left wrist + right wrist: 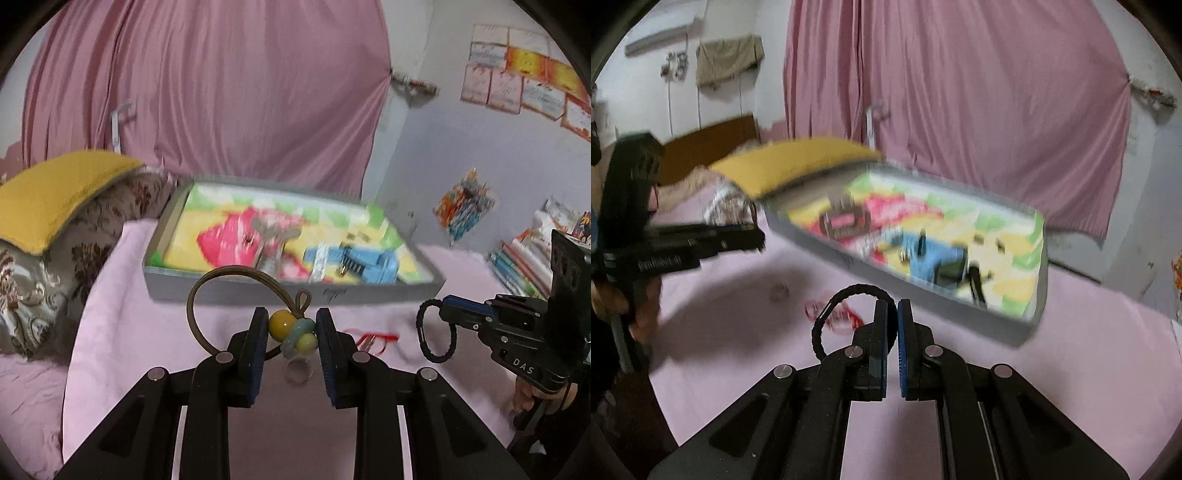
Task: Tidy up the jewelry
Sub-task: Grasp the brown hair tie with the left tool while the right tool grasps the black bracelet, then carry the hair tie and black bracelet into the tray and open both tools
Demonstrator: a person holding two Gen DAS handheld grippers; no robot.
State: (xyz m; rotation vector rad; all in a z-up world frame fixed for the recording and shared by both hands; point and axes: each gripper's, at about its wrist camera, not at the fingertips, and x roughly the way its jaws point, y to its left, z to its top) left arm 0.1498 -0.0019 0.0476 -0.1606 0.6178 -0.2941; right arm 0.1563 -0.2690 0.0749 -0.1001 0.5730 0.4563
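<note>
The letters "DAS" stand on the right hand-held gripper (441, 314); other print is unreadable.

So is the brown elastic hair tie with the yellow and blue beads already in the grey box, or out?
Out. The left gripper holds the brown hair tie by its beads, short of the grey box.

blur: items in the tray (236, 291) smeared in both views, kinds unclear | hidden: lower part of the brown tie (207, 291) behind the left finger (255, 354) | near tray: red thing (373, 338) and clear ring (297, 371) on the sheet, too blurred to name | cut off: books (517, 266) right of the tray
</note>
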